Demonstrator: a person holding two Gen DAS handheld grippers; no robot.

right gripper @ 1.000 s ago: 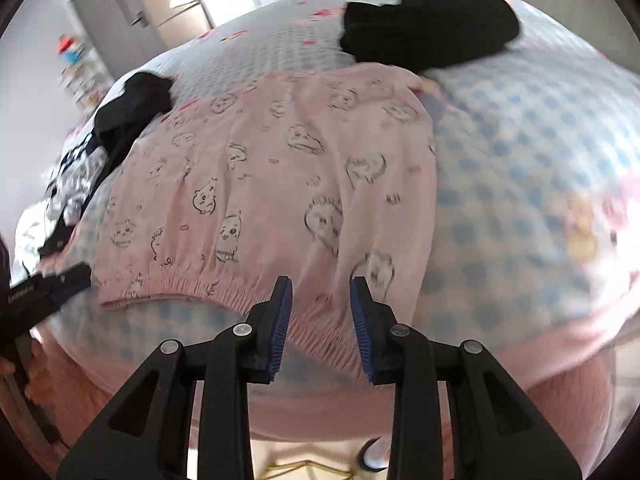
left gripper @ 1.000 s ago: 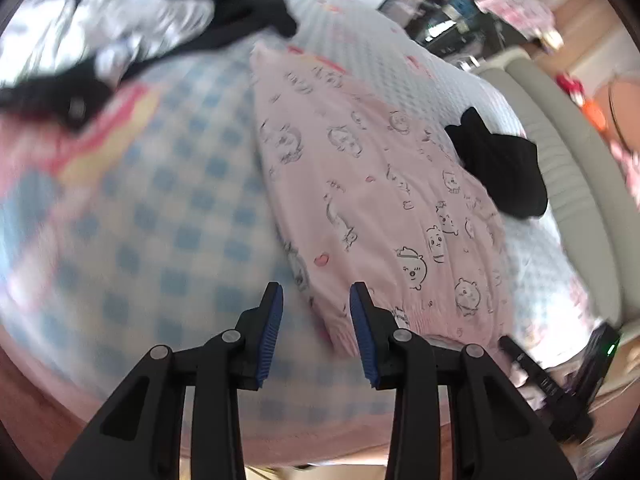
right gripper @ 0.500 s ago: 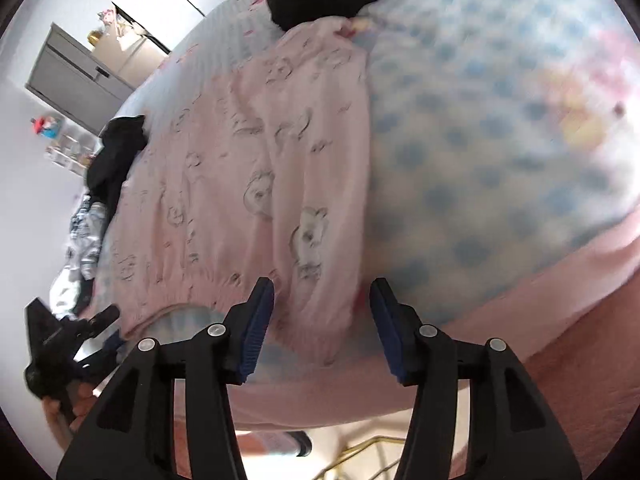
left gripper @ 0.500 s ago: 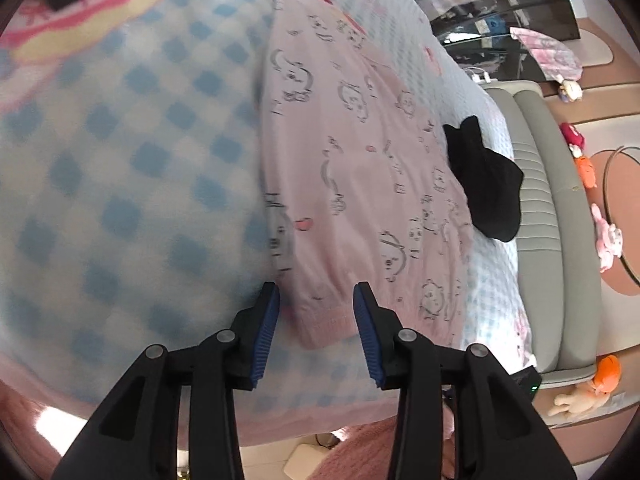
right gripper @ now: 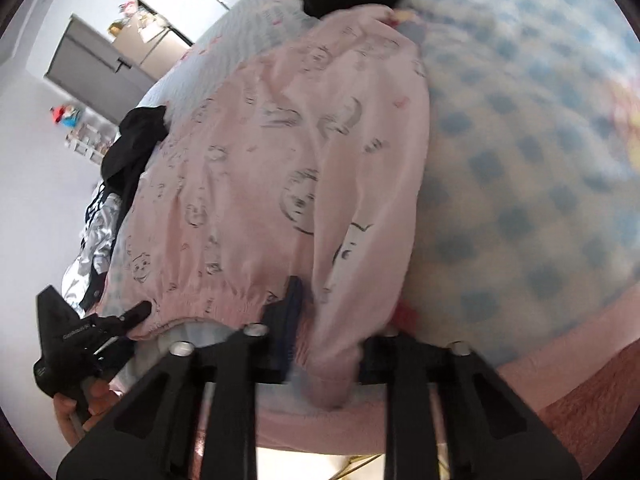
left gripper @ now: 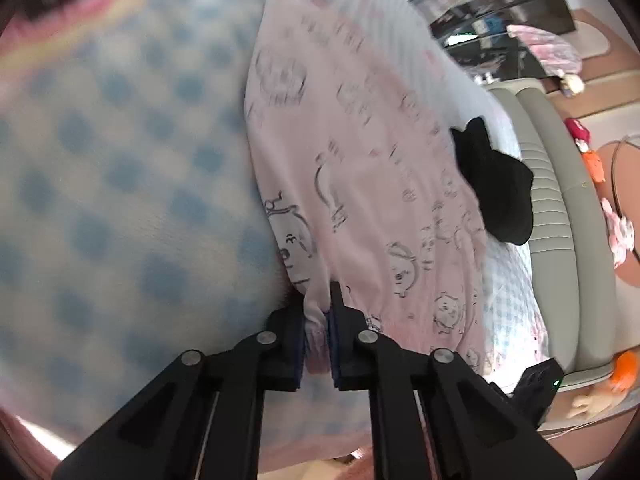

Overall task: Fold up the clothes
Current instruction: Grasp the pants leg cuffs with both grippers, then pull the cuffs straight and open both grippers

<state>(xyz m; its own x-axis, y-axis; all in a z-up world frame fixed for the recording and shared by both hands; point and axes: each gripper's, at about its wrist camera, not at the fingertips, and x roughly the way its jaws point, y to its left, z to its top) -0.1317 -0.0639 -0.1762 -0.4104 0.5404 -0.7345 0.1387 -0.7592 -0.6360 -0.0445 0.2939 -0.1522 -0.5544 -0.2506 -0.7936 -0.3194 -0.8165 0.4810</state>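
Pinching the pink garment's point(left gripper: 360, 184) gathered hem, both grippers' fingers point(left gripper: 340, 320) have just closed on its opposite corners.

A pale pink cotton garment printed with small cartoon animal faces point(left gripper: 360, 184) lies spread flat on the bed, its length running away toward the far side. Its near end is a gathered elastic hem point(right gripper: 208, 300), puckered along the edge. Both near corners of that hem are bunched up and raised off the bed; at the right corner point(right gripper: 336, 360) the cloth folds over in a thick roll. The rest lies mostly smooth, with a few soft creases.
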